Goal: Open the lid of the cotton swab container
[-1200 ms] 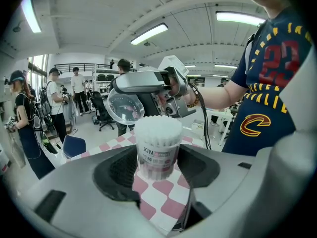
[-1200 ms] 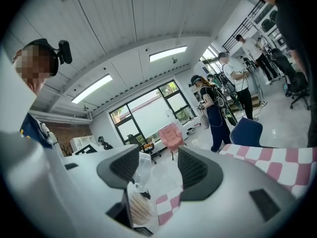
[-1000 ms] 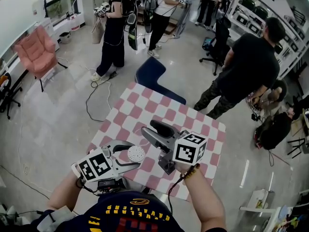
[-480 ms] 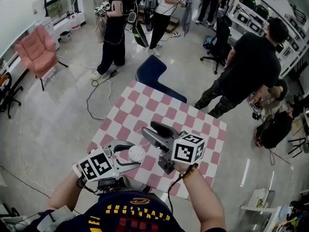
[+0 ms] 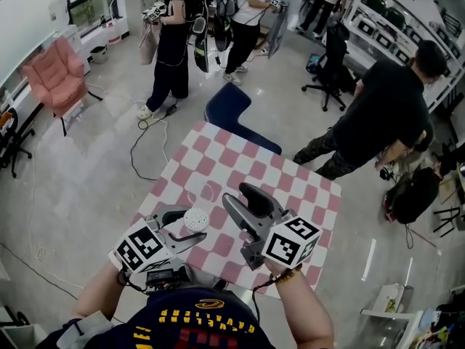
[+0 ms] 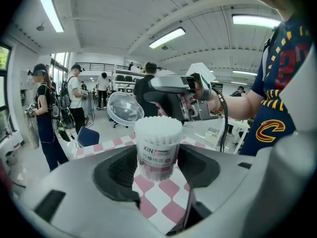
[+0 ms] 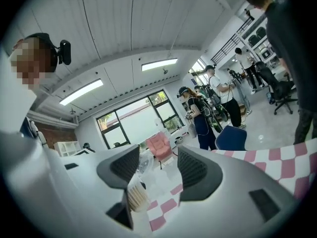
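My left gripper (image 5: 182, 231) is shut on the cotton swab container (image 5: 196, 219), a clear tub with a pink label (image 6: 158, 155) held upright above the checked table (image 5: 290, 184). Its top is uncovered and the white swab tips (image 6: 158, 125) show. The clear round lid (image 6: 125, 108) hangs in the air just beyond the container, at the tips of my right gripper (image 5: 234, 195), which is shut on it. In the right gripper view the lid (image 7: 144, 161) is a faint clear shape between the pads, with the swab container (image 7: 137, 198) low on the left.
A blue chair (image 5: 231, 115) stands at the table's far edge. Several people stand around: one in black (image 5: 381, 107) close to the far right corner, others (image 5: 178, 42) further back. A pink armchair (image 5: 52, 78) is at the far left.
The lid has come off. My right gripper drew back to the right and up from the container top, and my left gripper moved the container slightly left and away.
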The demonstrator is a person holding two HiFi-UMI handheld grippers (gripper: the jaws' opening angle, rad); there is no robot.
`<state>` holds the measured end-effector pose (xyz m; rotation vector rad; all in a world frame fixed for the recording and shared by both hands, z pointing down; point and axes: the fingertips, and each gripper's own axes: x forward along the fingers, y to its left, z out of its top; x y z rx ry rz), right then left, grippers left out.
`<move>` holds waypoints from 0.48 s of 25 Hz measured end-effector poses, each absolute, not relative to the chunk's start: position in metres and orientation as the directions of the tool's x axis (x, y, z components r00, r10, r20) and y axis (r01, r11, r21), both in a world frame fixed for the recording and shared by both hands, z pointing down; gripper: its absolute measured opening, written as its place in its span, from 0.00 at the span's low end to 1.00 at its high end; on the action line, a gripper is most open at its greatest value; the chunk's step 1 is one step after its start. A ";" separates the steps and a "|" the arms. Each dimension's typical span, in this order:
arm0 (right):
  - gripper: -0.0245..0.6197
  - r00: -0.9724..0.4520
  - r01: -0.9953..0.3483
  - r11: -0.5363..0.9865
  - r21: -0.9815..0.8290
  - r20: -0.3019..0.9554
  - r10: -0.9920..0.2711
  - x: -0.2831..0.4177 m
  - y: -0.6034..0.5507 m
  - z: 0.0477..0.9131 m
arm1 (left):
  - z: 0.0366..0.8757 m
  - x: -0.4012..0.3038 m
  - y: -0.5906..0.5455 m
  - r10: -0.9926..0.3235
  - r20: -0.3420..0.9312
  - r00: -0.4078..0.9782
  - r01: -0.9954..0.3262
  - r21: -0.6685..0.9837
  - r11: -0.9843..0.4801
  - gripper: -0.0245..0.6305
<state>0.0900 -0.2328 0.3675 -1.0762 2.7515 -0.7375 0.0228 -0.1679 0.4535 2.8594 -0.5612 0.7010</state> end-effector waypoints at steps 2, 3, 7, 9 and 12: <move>0.42 -0.713 -0.649 0.608 -0.457 0.088 -0.696 0.095 -0.228 0.368 | 0.445 0.020 -0.173 -0.357 0.445 0.821 -0.421 0.050 -0.906 0.43; 0.42 -0.699 -0.664 0.596 -0.451 0.090 -0.710 0.096 -0.225 0.370 | 0.441 0.019 -0.174 -0.370 0.432 0.822 -0.432 0.050 -0.900 0.43; 0.32 -0.637 -0.737 0.559 -0.380 0.116 -0.762 0.101 -0.213 0.381 | 0.437 0.016 -0.177 -0.398 0.419 0.816 -0.457 0.047 -0.888 0.43; 0.27 -0.601 -0.786 0.542 -0.298 0.157 -0.784 0.105 -0.209 0.392 | 0.440 0.016 -0.180 -0.410 0.432 0.803 -0.471 0.039 -0.881 0.43; 0.21 -0.574 -0.814 0.526 -0.246 0.201 -0.794 0.109 -0.203 0.409 | 0.444 0.016 -0.183 -0.420 0.438 0.795 -0.487 0.048 -0.872 0.43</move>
